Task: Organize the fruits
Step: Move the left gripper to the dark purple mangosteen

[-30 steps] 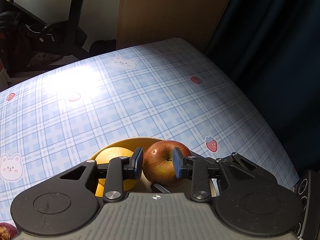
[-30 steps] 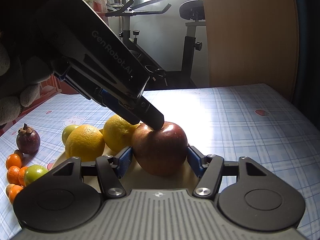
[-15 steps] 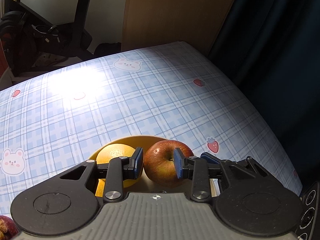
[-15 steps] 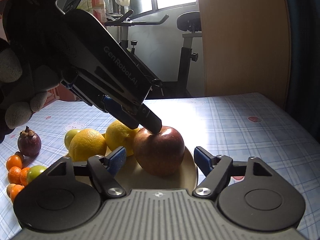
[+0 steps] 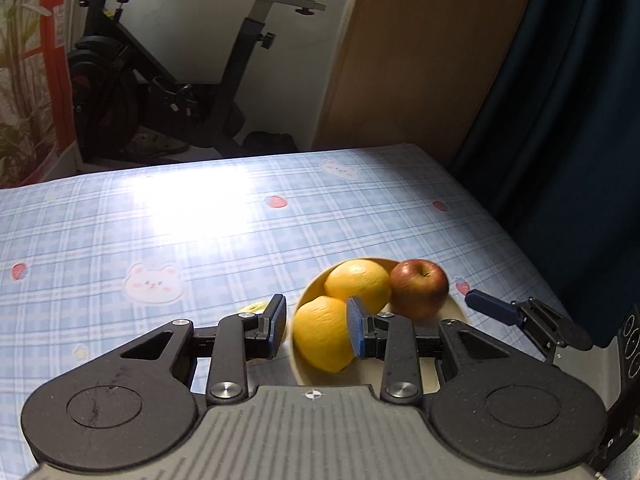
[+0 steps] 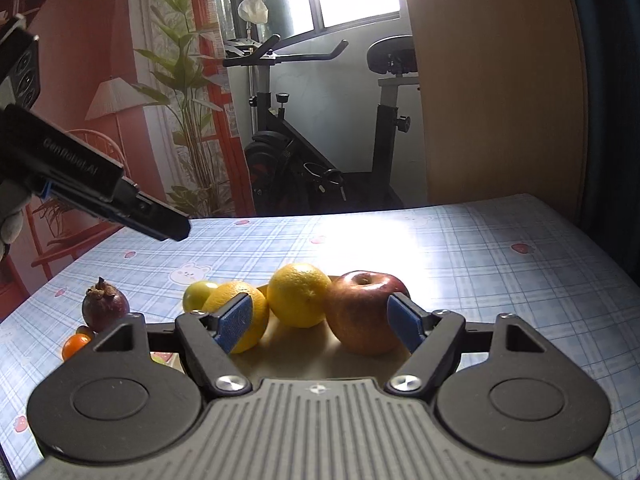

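Note:
A red apple [image 5: 419,288] sits in a pale yellow plate [image 5: 454,312] beside two oranges [image 5: 358,283]. In the right wrist view the apple [image 6: 366,310] and the oranges [image 6: 298,294] lie just past my open, empty right gripper [image 6: 320,322]. My left gripper [image 5: 316,326] is open and empty, raised above the plate's left side. It shows in the right wrist view [image 6: 164,228] lifted at the upper left. A right fingertip [image 5: 492,307] shows by the plate.
Left of the plate lie a green fruit [image 6: 198,294], a purple mangosteen [image 6: 105,306] and small orange fruits [image 6: 76,344]. The blue checked tablecloth [image 5: 200,232] stretches beyond. An exercise bike [image 6: 312,152] and a wooden panel [image 6: 496,80] stand behind the table.
My left gripper has let go of the apple, opened, and lifted up and left. My right gripper has opened wide and pulled back. The apple stays in the plate.

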The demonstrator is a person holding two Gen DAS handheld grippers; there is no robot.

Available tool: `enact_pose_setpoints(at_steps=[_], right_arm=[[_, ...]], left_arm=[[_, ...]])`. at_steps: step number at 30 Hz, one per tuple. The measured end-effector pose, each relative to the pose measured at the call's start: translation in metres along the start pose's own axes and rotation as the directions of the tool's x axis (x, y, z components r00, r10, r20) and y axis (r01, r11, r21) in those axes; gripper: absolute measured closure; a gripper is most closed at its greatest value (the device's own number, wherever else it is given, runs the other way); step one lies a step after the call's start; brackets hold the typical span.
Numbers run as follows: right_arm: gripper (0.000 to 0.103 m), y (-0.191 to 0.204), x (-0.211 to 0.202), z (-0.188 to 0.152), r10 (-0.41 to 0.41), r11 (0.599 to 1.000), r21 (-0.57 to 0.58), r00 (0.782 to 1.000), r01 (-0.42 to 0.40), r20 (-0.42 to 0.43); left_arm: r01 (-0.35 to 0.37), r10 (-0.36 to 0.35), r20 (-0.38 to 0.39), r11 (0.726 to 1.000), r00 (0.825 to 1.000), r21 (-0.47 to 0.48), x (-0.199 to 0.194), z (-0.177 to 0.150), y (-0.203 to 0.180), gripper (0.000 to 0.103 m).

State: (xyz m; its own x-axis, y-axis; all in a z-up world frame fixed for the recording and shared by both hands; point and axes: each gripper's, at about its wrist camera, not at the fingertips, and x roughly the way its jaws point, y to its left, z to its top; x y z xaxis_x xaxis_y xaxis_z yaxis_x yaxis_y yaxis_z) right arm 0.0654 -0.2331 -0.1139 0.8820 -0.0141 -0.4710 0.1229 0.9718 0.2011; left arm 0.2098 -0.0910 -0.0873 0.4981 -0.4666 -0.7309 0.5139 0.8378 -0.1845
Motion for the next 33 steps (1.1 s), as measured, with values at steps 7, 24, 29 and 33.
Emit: enact_pose_setpoints(at_steps=[7,24,29,33], right_arm=[[0.026,0.037,0.011,-0.007,0.051,0.994,-0.097,0.997,-0.056,-0.057],[0.026,0.123,0.072,0.017,0.24,0.949,-0.163,0.952,-0.272,-0.189],[0.027,0.156,0.106,0.019,0.283,0.916,-0.212,0.924,-0.34,-0.257],[0.032,0.174,0.125,0.014,0.288,0.896,-0.244,0.903,-0.371,-0.318]], left_arm=[[-0.09,0.1,0.054,0.983,0.994,-0.16,-0.051,-0.051,0.067,0.068],[-0.114,0.167,0.11,0.918,0.98,-0.38,-0.088,-0.062,0.142,0.07],[-0.065,0.102,0.09,0.933,0.991,-0.353,-0.067,-0.048,0.144,0.069],[-0.019,0.042,0.059,0.935,0.997,-0.355,-0.042,-0.044,0.149,0.07]])
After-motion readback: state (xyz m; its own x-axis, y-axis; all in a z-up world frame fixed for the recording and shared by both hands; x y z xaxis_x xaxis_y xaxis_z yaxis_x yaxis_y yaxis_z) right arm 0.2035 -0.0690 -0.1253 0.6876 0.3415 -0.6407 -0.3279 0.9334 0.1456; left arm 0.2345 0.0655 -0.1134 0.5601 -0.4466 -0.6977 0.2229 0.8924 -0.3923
